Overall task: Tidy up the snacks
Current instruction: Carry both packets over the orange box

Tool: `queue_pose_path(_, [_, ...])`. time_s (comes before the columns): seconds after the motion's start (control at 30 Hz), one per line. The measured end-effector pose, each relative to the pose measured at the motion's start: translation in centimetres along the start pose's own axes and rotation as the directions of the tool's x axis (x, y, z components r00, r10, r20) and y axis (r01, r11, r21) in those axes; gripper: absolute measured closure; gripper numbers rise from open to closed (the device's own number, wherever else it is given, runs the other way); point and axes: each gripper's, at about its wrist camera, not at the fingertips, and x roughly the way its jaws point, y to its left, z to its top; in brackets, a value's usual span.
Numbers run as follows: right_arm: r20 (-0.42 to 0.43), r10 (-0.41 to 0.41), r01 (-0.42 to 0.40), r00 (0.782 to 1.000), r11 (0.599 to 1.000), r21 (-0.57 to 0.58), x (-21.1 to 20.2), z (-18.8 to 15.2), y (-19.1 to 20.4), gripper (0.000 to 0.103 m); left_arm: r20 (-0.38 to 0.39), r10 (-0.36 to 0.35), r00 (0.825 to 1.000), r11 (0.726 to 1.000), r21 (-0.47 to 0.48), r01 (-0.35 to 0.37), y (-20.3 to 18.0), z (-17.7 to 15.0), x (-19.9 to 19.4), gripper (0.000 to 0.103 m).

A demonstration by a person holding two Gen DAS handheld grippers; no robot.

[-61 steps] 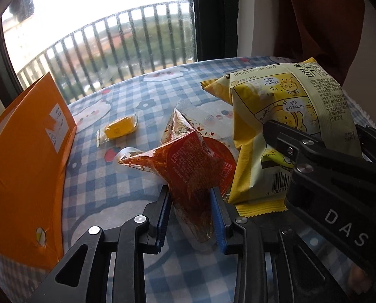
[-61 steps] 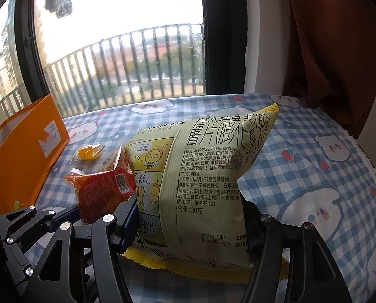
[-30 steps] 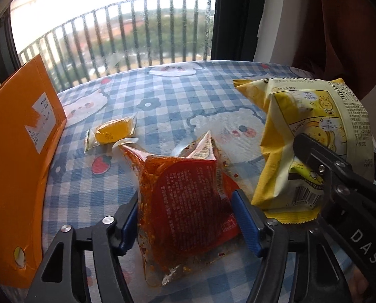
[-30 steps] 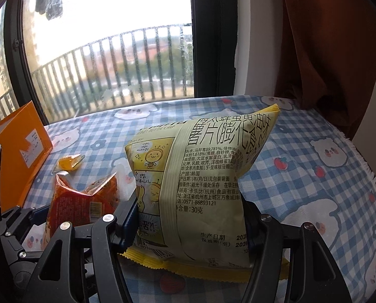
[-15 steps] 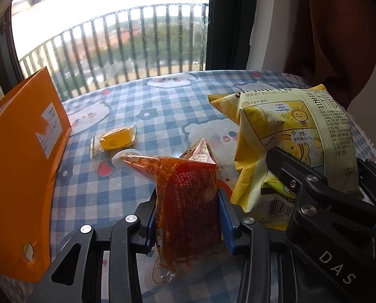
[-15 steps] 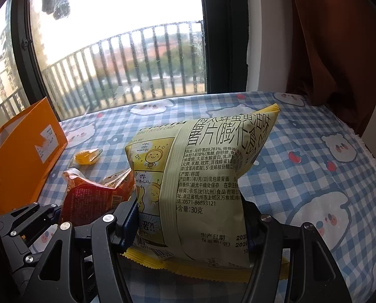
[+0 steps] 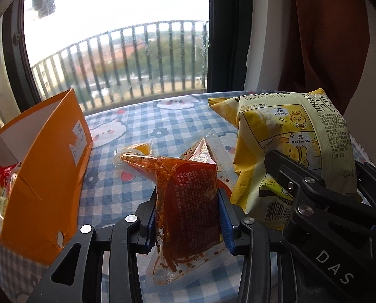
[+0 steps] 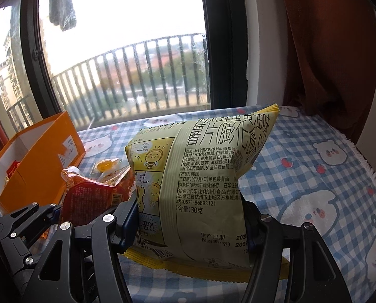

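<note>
My left gripper (image 7: 186, 217) is shut on a red sauce-filled snack pouch (image 7: 185, 202), held upright above the blue checked tablecloth (image 7: 127, 181). My right gripper (image 8: 190, 217) is shut on a yellow honey butter chip bag (image 8: 200, 174), also lifted off the cloth. In the left wrist view the chip bag (image 7: 296, 146) stands right of the pouch with the right gripper's black fingers (image 7: 301, 184) across it. In the right wrist view the red pouch (image 8: 92, 194) shows at the left. An open orange box (image 7: 44, 174) stands at the left with several snack packets inside.
A small orange jelly cup (image 7: 142, 149) lies on the cloth behind the pouch, also seen as the jelly cup (image 8: 104, 165) near the orange box (image 8: 44, 156). A window with railings is behind the table. A brown curtain (image 8: 326, 50) hangs at the right, by the table's frayed edge.
The left jaws closed on the red pouch and lifted it. Both grippers rose with their packets, and the open top of the orange box came into view.
</note>
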Motion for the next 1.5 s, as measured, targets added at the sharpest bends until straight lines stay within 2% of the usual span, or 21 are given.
queue_pose_path(0.37, [0.083, 0.020, -0.019, 0.996, 1.000, -0.011, -4.4, 0.6, 1.3, 0.037, 0.088, 0.031, 0.996, 0.999, -0.032, -0.029, 1.3, 0.1, -4.0, 0.062])
queue_pose_path(0.63, [0.148, 0.035, -0.033, 0.988, 0.999, -0.018, -6.8, 1.0, 2.9, 0.036, 0.161, 0.070, 0.984, 0.996, -0.065, -0.060, 2.4, -0.2, -6.4, 0.062])
queue_pose_path(0.9, [0.209, 0.056, -0.053, 0.976, 0.998, -0.021, -9.1, 1.6, 4.1, 0.036, 0.233, 0.093, 0.968, 0.993, -0.096, -0.072, 4.0, -0.6, -9.3, 0.062])
queue_pose_path(1.13, [0.263, 0.079, -0.075, 0.962, 0.997, -0.027, -11.1, 2.5, 5.6, 0.036, 0.297, 0.127, 0.946, 0.989, -0.112, -0.097, 5.5, -1.0, -11.9, 0.062])
queue_pose_path(1.5, [0.295, 0.143, -0.131, 0.945, 0.989, -0.061, -11.4, 3.7, 9.1, 0.036, 0.329, 0.193, 0.925, 0.976, -0.162, -0.146, 9.3, -0.5, -14.1, 0.062])
